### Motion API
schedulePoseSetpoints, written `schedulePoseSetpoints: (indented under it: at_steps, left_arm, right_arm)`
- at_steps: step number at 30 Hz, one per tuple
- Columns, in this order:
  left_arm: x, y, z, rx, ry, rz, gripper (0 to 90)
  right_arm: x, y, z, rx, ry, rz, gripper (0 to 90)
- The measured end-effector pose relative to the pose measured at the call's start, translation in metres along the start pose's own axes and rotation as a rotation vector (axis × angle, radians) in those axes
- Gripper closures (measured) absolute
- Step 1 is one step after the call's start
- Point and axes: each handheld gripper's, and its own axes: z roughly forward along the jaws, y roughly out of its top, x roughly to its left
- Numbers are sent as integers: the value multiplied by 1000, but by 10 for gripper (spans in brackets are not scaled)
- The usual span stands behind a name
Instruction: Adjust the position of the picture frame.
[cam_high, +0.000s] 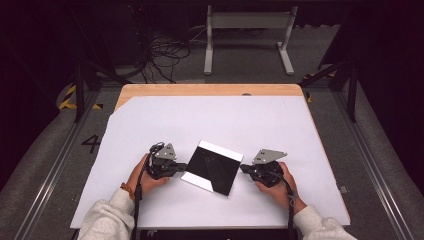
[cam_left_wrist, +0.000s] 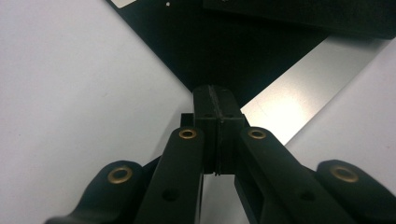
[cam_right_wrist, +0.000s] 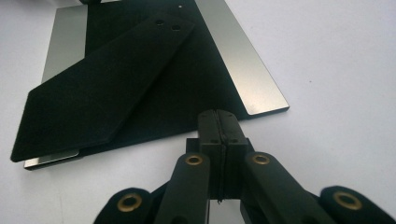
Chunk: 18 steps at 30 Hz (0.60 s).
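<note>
A square silver plate (cam_high: 220, 149) lies turned like a diamond on the white sheet (cam_high: 200, 115), with a black sheet (cam_high: 214, 167) covering most of it. My left gripper (cam_high: 184, 165) is shut, its tips at the plate's left corner. My right gripper (cam_high: 243, 168) is shut at the right corner. In the left gripper view the shut tips (cam_left_wrist: 216, 89) sit over the black sheet's (cam_left_wrist: 224, 46) corner beside the bare silver strip (cam_left_wrist: 299, 98). In the right gripper view the shut tips (cam_right_wrist: 218, 113) rest at the black sheet's near edge; a folded black flap (cam_right_wrist: 107, 79) lies across the silver plate (cam_right_wrist: 254, 79).
The white sheet covers a wooden table (cam_high: 210, 90), whose far edge shows bare. On the floor beyond are tangled cables (cam_high: 165, 50) and a white metal stand (cam_high: 247, 22). Metal rails (cam_high: 372, 165) run along both sides of the table.
</note>
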Motion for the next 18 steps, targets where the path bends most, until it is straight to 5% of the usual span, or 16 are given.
schedulePoseSetpoints:
  at_steps: [18]
  left_arm:
    - [-5,2,2,4,-17,13,900]
  right_arm:
    - [-3,-3,-1,9,-2,5,900]
